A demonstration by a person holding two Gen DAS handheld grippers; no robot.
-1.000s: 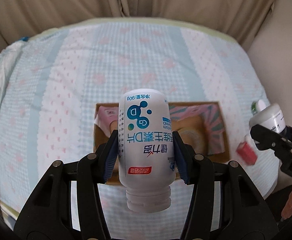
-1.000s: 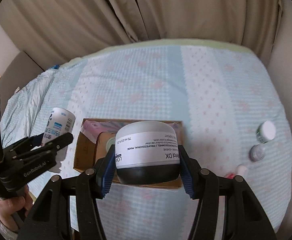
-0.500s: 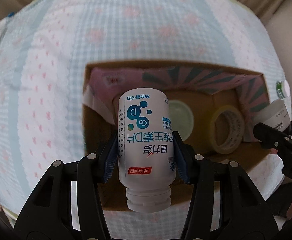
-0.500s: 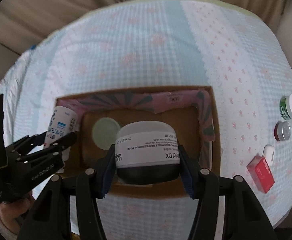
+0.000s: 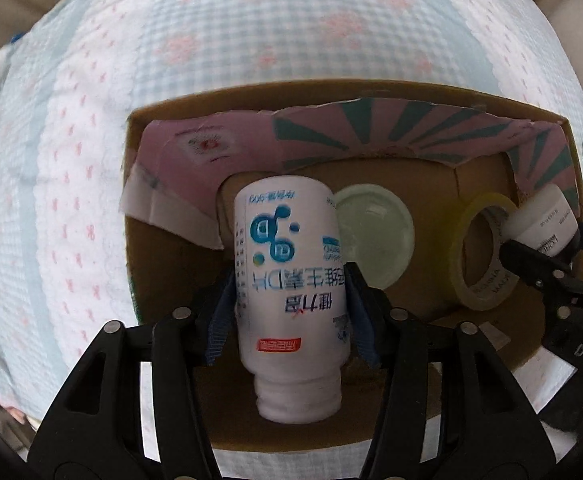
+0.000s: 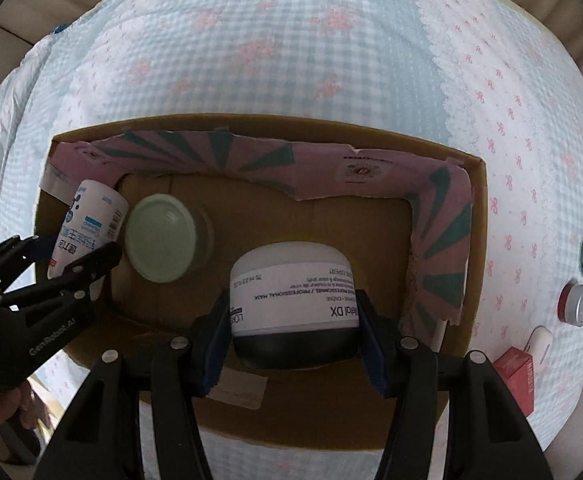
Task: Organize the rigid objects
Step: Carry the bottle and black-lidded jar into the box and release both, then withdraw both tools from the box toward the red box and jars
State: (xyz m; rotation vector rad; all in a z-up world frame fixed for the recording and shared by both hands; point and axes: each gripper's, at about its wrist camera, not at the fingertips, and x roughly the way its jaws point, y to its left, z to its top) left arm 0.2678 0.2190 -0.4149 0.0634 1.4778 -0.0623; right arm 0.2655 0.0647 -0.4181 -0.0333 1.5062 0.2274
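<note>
Cardboard box (image 5: 487, 106) sits open below you: your left gripper (image 5: 290, 314) clamps the white bottle (image 5: 289, 272) over its left end, your right gripper (image 6: 294, 330) clamps the jar (image 6: 293, 300) mid-box. Bare floor lies near the right wall. Only the left view shows the tape roll (image 5: 481, 252).

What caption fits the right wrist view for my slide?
Right gripper lowers a white-and-black jar into the cardboard box beside a green-lidded jar.
</note>
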